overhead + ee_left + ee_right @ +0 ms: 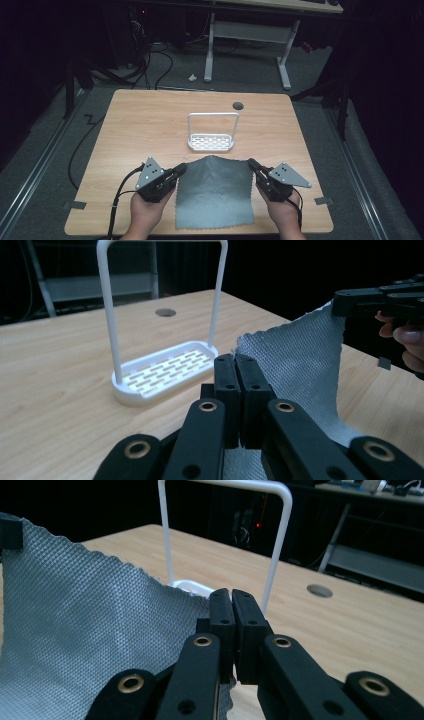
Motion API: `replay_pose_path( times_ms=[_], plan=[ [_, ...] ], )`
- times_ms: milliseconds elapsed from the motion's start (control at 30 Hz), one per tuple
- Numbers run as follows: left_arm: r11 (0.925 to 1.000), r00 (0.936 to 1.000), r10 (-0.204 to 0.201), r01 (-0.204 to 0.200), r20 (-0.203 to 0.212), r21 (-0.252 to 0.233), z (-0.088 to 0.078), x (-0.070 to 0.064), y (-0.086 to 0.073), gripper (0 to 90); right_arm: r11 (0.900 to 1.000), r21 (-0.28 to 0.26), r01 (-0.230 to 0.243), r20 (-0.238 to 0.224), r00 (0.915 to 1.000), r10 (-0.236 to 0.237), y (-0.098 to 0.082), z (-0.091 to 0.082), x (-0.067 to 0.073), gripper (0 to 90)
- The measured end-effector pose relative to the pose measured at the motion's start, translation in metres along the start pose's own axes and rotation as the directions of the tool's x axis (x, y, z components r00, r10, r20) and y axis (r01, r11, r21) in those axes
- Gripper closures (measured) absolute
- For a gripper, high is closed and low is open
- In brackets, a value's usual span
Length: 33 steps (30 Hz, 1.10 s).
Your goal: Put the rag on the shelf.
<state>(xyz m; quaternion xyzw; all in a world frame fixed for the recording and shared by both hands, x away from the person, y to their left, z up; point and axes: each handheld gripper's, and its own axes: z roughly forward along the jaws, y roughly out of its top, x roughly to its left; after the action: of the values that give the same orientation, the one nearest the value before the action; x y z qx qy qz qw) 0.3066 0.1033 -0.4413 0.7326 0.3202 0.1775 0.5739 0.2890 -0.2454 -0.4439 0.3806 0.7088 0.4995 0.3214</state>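
A grey woven cloth (215, 192) lies at the front middle of the wooden table (145, 120), its two far corners raised. My left gripper (181, 169) is shut on the far left corner, and in the left gripper view its jaws (235, 361) pinch the cloth (300, 355) edge. My right gripper (251, 164) is shut on the far right corner; the right gripper view has the jaws (232, 596) closed on the cloth (90, 630). A white slotted rack (211, 142) with a tall loop handle stands just beyond the cloth.
A round cable hole (238, 105) sits near the table's far edge. Behind the table stand another desk's white legs (285, 65), with cables on the dark floor. The person's hands come in at the table's front edge.
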Motion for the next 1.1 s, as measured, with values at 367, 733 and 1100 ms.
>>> replay_pose_path(
  times_ms=[367, 733, 1100],
  plan=[
    [0.9986, 0.9998, 0.014, -0.015, -0.016, -0.051, -0.003, 0.005, 0.020, 88.7, 0.997, -0.075, 0.023, 0.010, 0.9997, -0.022, 0.030, -0.005, -0.002, 89.0],
    [0.9953, 0.9982, 0.024, -0.028, -0.054, -0.093, -0.001, 0.020, 0.047, 88.9, 0.992, -0.122, 0.022, 0.014, 0.9997, -0.020, 0.059, -0.001, -0.009, 89.2],
    [0.9907, 0.9923, 0.048, -0.062, -0.114, -0.121, 0.012, 0.040, 0.078, 89.1, 0.989, -0.149, -0.007, 0.057, 0.9982, 0.015, 0.081, 0.010, -0.032, 89.6]
  ],
)
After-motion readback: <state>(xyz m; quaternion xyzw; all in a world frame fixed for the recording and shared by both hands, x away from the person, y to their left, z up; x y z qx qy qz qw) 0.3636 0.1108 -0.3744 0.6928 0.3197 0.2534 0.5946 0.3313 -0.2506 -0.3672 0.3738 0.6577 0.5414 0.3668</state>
